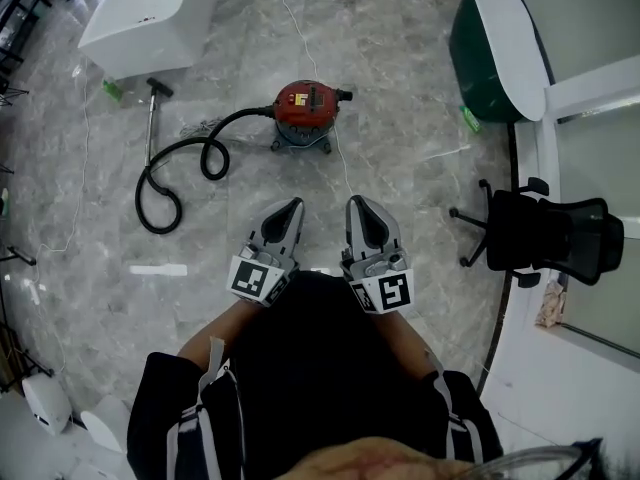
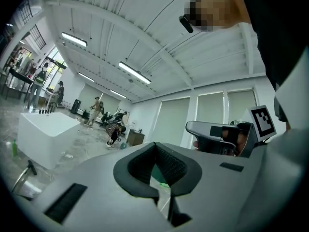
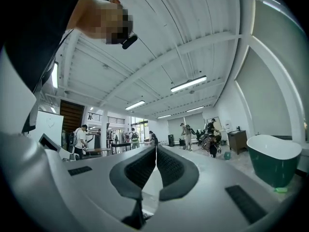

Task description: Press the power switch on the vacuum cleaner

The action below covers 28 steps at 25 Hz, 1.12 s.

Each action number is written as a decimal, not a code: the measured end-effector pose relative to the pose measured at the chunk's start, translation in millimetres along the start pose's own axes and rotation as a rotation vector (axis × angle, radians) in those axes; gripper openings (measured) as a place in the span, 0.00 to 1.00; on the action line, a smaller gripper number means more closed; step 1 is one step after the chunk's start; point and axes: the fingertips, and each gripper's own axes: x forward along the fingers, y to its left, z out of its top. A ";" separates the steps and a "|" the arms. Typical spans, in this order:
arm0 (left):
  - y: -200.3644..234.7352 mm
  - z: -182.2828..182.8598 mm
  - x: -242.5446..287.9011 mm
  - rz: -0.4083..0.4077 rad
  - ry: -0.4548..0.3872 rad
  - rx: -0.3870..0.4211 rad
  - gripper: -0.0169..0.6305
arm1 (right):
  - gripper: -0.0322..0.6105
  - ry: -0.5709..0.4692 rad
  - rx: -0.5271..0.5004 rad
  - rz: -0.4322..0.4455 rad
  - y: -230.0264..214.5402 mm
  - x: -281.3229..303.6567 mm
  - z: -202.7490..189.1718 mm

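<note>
A red vacuum cleaner [image 1: 306, 110] on a grey wheeled base stands on the marble floor ahead of me. Its black hose [image 1: 178, 164] loops away to the left and ends in a metal wand [image 1: 151, 123]. My left gripper [image 1: 295, 206] and right gripper [image 1: 356, 203] are held side by side near my body, well short of the vacuum. Their jaws point toward it. In the left gripper view the left gripper [image 2: 155, 145] has its jaw tips together, with nothing held. The right gripper [image 3: 156, 147] looks the same in its own view. Neither gripper view shows the vacuum.
A white bathtub [image 1: 143, 16] stands at the far left, a dark green one [image 1: 478, 53] at the far right. A black office chair [image 1: 545, 233] sits right of me by a white partition [image 1: 548, 158]. A thin white cord [image 1: 342, 163] runs across the floor from the vacuum.
</note>
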 end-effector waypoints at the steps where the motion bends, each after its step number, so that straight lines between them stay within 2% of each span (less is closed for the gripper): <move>1: 10.0 3.9 7.1 -0.004 -0.001 -0.003 0.05 | 0.08 0.005 -0.010 0.004 -0.1 13.4 0.5; 5: 49.2 24.2 36.5 -0.002 -0.009 -0.016 0.05 | 0.08 0.003 -0.022 0.007 -6.7 69.0 2.9; 12: 96.3 58.7 65.2 -0.007 -0.087 0.005 0.05 | 0.08 0.027 -0.041 0.023 -21.7 142.0 -7.7; 16: 130.1 58.6 72.7 0.023 -0.070 0.000 0.05 | 0.08 0.031 -0.044 0.057 -19.3 176.9 -7.4; 22: 152.6 83.0 86.3 0.100 -0.103 0.006 0.05 | 0.08 0.041 -0.022 0.078 -27.5 196.0 -14.4; 25: 156.5 74.3 94.4 0.113 -0.104 0.020 0.05 | 0.08 0.058 0.003 0.090 -38.5 200.5 -23.3; 28: 157.9 70.0 107.9 0.164 -0.086 0.014 0.05 | 0.08 0.054 0.005 0.111 -56.8 202.7 -23.5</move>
